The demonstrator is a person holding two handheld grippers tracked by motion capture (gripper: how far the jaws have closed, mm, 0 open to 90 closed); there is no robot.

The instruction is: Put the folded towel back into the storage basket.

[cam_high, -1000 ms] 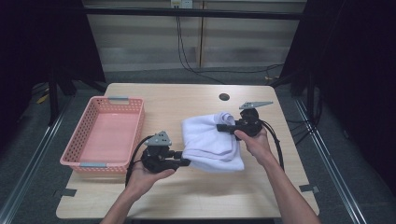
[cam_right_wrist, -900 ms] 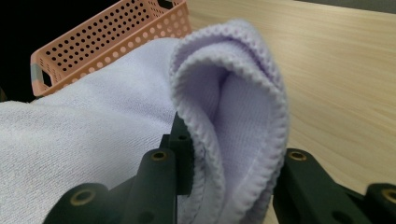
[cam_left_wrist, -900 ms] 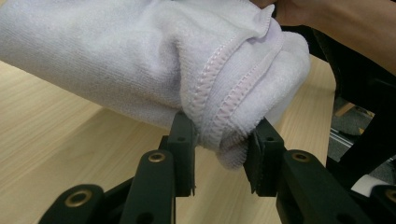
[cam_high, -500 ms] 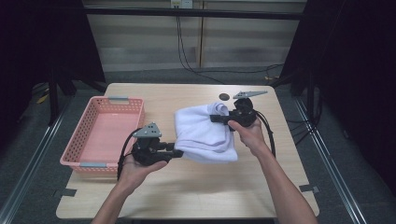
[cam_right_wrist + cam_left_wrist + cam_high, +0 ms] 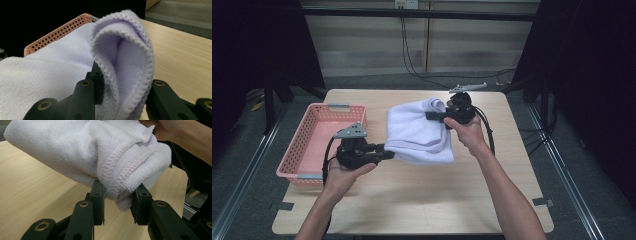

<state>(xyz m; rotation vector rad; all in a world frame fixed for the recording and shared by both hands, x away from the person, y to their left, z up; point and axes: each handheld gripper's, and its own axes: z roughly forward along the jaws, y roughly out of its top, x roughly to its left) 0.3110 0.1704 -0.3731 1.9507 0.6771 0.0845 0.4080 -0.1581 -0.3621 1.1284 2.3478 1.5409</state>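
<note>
Towel [image 5: 419, 132], folded, pale lilac terry: I have it slung between both grippers, apparently just clear of the table [image 5: 412, 205].

Left to right:
- Pink basket [image 5: 319, 132], perforated walls, at the table's left edge, beside my left hand.
- Left gripper [image 5: 384, 150]: clamped on the near hemmed corner, several stitched layers bunched between its jaws.
- Right gripper [image 5: 432, 116]: clamped on the far rolled edge, a thick fold.

Risks, as I judge them: the bunched layers may creep out of the left jaws if I pull the grippers apart; the sagging middle could drag and unfold.

Condition: soft, thick, clean; the hems show pinkish stitching.
</note>
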